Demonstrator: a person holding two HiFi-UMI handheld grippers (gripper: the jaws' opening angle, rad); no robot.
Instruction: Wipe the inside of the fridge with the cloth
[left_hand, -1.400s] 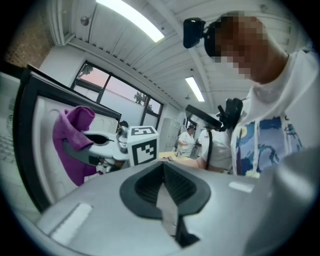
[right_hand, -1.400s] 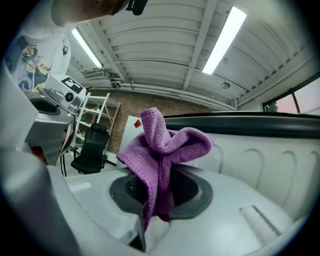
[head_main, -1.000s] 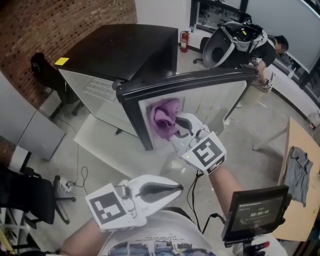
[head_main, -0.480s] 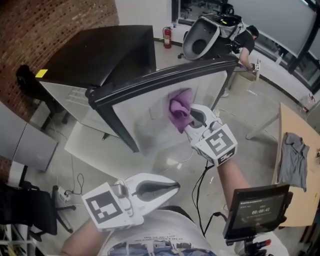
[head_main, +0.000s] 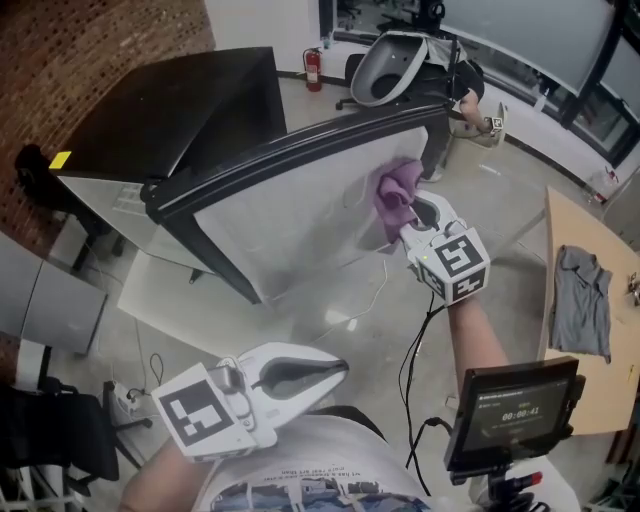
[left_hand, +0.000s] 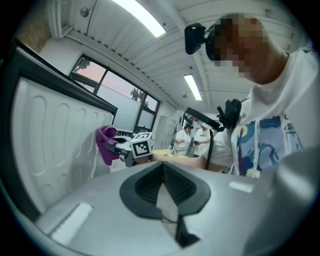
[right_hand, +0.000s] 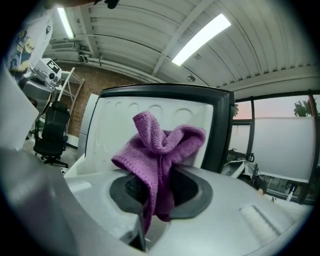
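A black fridge (head_main: 200, 95) stands with its door (head_main: 300, 215) swung open, the white inner liner facing me. My right gripper (head_main: 410, 215) is shut on a purple cloth (head_main: 395, 190) and holds it against the liner near the door's far upper corner. The right gripper view shows the cloth (right_hand: 162, 150) bunched between the jaws with the door liner (right_hand: 120, 120) just beyond. My left gripper (head_main: 335, 368) hangs low near my body, shut with nothing in it. From the left gripper view, the cloth (left_hand: 106, 145) appears pressed on the liner (left_hand: 55, 140).
A wooden table (head_main: 590, 320) with a grey garment (head_main: 582, 300) stands at the right. A small screen (head_main: 510, 412) sits at the lower right. Cables (head_main: 410, 370) trail across the concrete floor. A black chair (head_main: 60, 430) is at the left; a person (head_main: 470, 85) crouches at the back.
My right gripper has slid the purple cloth rightward along the door liner, from near the hinge side toward the far edge. The left gripper has stayed low and shut.
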